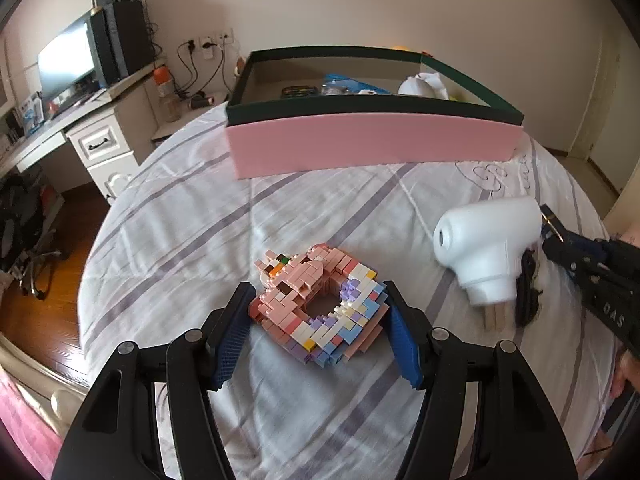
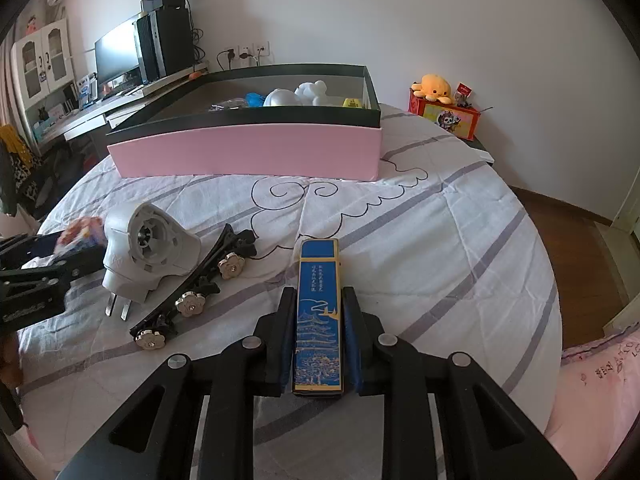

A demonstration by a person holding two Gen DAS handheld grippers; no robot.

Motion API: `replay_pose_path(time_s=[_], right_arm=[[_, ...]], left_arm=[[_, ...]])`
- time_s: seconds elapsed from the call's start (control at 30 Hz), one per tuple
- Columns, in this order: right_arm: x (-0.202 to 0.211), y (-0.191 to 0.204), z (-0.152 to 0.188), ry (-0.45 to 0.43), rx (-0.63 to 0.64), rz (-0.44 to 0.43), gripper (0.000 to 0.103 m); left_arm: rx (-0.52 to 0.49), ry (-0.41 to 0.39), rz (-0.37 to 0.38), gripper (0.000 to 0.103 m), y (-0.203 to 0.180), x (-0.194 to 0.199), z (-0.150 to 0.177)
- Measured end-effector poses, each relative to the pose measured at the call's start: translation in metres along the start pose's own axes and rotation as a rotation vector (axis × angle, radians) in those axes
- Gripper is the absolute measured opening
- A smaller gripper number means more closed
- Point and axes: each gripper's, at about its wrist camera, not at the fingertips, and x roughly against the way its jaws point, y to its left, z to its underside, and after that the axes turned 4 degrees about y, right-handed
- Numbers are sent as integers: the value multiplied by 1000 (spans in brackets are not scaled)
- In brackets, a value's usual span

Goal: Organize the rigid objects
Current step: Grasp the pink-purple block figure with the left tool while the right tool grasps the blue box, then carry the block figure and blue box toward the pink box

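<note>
The left tool straddles a brick-built model in pink, white and lilac, which lies on the striped bed sheet; its blue-padded jaws sit at the model's two sides, and whether they press on it or merely flank it I cannot tell. To the model's right lies a white plug adapter, prongs pointing toward the camera, with the right tool's dark body just beyond it at the frame edge.

The right tool is closed on a slim blue box printed with a gold pagoda scene (its far end juts forward past the fingertips); the box is held lengthwise along the fingers. Left of it on the sheet lie two black hair clips with pale flower ornaments, crossing each other near their far ends, and the adapter just beside them.

Farther back on the bed stands a pink box with a dark rim, open on top; several small items lie inside it, among them a white figure and something blue.
</note>
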Motion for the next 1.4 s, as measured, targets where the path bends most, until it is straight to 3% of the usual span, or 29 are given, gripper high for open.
replay_pose_path(time_s=[0.4,0.77,1.13,1.4], right_arm=[[6,0,1,-30,-3,-23,20],[28,1,-17,-76,-8,-67,20],[67,-2,-57,-181,34,-93,20],[77,-1,-105,-223,97,-112,21]], left_arm=[[12,-6,-16,64,13,19,12],[-11,-83,-11,64,13,53,-2],[-110,-230,-10,64,-3,96,-50],[-186,-303,13,64,-11,111,-113]])
